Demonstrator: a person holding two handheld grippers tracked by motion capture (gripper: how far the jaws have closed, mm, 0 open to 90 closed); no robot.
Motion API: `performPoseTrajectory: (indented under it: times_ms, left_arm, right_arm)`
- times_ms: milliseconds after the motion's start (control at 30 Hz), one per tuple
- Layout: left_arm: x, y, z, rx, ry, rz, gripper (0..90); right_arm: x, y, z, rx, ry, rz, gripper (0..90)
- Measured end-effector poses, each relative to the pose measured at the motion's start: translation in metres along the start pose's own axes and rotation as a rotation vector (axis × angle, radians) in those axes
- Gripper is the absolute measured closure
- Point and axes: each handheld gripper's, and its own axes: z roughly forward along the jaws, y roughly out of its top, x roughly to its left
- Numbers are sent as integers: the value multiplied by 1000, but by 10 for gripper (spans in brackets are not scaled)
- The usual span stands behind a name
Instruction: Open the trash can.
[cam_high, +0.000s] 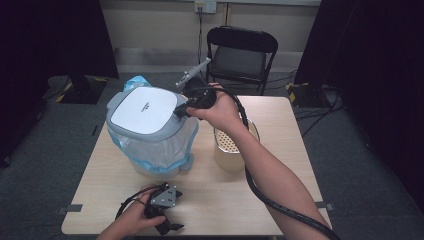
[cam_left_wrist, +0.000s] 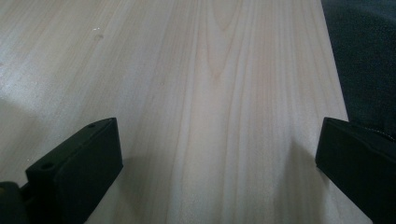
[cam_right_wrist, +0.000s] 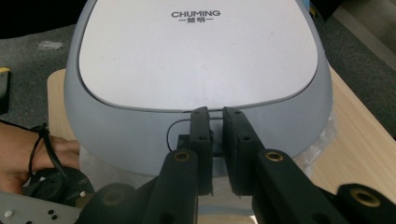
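Observation:
A grey bin with a white lid (cam_high: 145, 111) marked CHUMING (cam_right_wrist: 201, 56) stands on the left half of the wooden table (cam_high: 285, 200), lined with a clear blue-edged bag (cam_high: 160, 150). My right gripper (cam_high: 182, 111) is at the lid's near right edge. Its jaws stand almost together, tips against the seam between the white lid and the grey rim (cam_right_wrist: 215, 114). Whether they pinch something thin there I cannot tell. My left gripper (cam_high: 167, 225) rests by the table's front edge, open, with bare wood (cam_left_wrist: 210, 70) between its jaws (cam_left_wrist: 217, 135).
A beige tub with a perforated insert (cam_high: 227, 152) stands right of the bin, under my right forearm. A black folding chair (cam_high: 242, 50) is behind the table. The right gripper's cable (cam_high: 280, 207) trails over the table's front right. Grey carpet surrounds the table.

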Motion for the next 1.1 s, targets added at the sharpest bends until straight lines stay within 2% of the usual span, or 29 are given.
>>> performPoseTrajectory:
  times_ms: [100,333,367,433,500,600,667,833,1000,1100]
  left_arm:
    - [0,0,0,0,1,-1,0]
    - [0,0,-1,8,4,2,0]
    - [-1,0,1,-10,0,-15,0]
    - [0,0,0,-1,1,1,0]
    - [-1,0,0,-5,2,-13,0]
    - [0,0,0,0,1,1,0]
    - [0,0,0,3,0,0,0]
    - [0,0,0,2,1,0,0]
    - [0,0,0,2,1,0,0]
    - [0,0,0,2,1,1,0]
  right_arm:
    - [0,0,1,-10,5,7,833]
    - [3,1,2,35,-5,-5,861]
    - [3,1,2,35,-5,-5,861]
    - [2,0,2,29,-2,-3,864]
    - [1,-2,1,22,8,-3,861]
    - [1,-3,-2,21,-7,1,782]
    - [1,-5,-2,3,0,5,724]
    - [1,-8,-6,2,-19,-2,595]
    - [0,-16,-18,-31,-32,30,453]
    - [0,-21,-22,-35,-39,41,410]
